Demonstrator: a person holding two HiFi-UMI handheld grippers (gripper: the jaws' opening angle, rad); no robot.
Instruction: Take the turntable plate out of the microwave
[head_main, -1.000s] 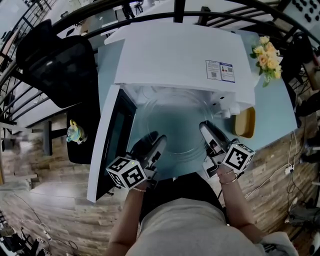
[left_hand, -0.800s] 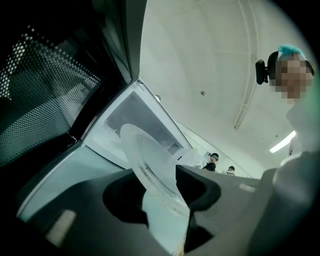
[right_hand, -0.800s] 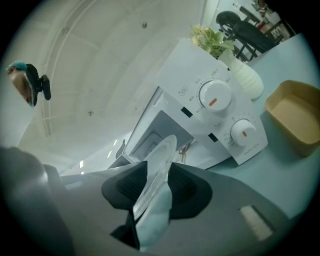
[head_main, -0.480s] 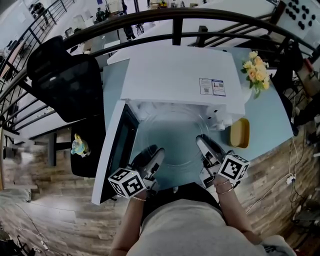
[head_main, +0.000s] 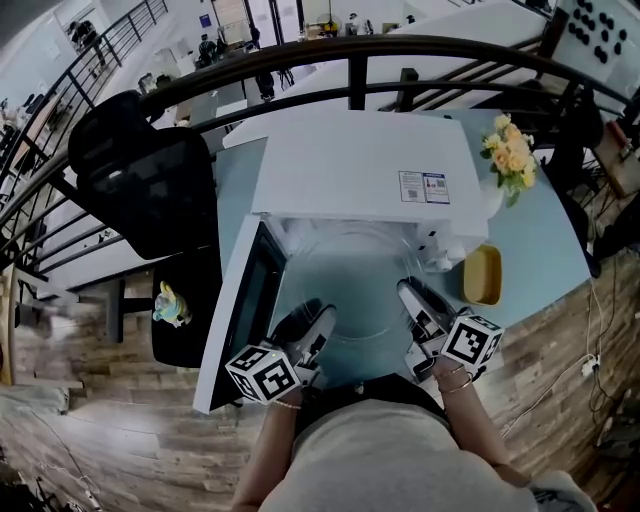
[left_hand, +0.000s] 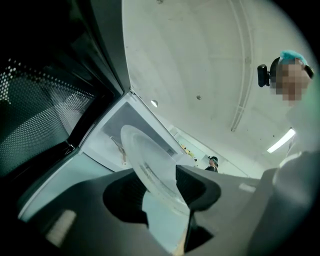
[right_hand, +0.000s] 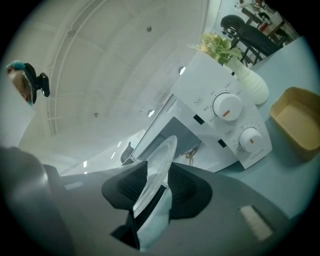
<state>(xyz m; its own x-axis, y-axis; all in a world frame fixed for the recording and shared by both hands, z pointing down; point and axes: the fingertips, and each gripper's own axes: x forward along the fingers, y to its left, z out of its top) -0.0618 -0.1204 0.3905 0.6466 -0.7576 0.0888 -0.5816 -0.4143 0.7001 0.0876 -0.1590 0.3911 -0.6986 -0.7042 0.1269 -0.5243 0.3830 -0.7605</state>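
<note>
L gripper (head_main: 316, 322): clamps plate (head_main: 352, 300) rim | R gripper (head_main: 411, 294): same | microwave door (head_main: 250, 300) open

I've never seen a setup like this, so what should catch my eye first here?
A clear glass turntable plate is held at its rim by the left gripper and the right gripper, just before the open white microwave on a pale blue table. Yellow flowers stand at the microwave's right.

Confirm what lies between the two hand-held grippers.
The glass turntable plate, its opposite rims clamped by the left hand-held gripper and right hand-held gripper; the head view shows it.
</note>
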